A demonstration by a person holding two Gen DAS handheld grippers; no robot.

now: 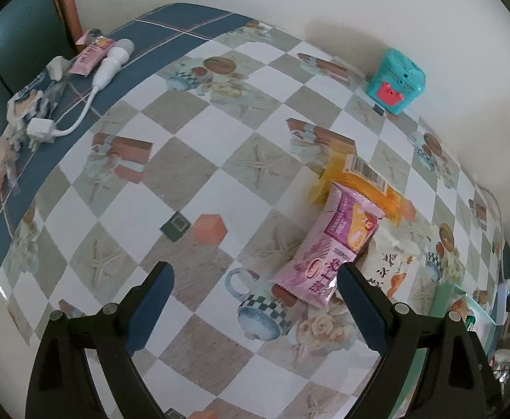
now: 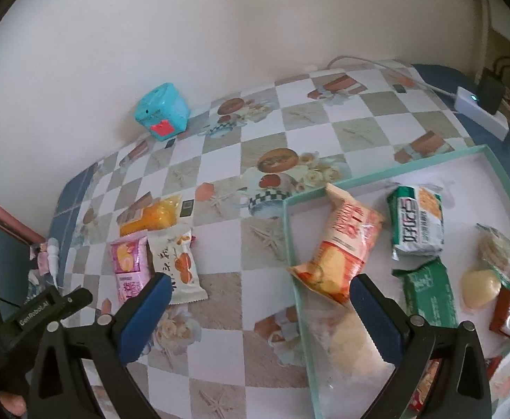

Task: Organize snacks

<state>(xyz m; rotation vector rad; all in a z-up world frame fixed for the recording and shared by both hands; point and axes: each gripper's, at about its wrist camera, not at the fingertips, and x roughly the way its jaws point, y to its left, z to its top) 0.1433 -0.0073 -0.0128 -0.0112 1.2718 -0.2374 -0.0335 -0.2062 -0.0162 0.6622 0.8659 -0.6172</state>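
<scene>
Left wrist view: my left gripper (image 1: 255, 279) hangs released beside the pink snack packet (image 1: 328, 248) on the table (image 1: 199, 160); my right gripper (image 2: 260, 291) gapes empty at the tray (image 2: 291, 241) edge.

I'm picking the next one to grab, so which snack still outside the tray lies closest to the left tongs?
The pink snack packet, lying atop the orange and white packets.

Both grippers spread wide
Left gripper (image 1: 255, 279) and right gripper (image 2: 260, 291) hover, jaws apart, gripping nothing.
</scene>
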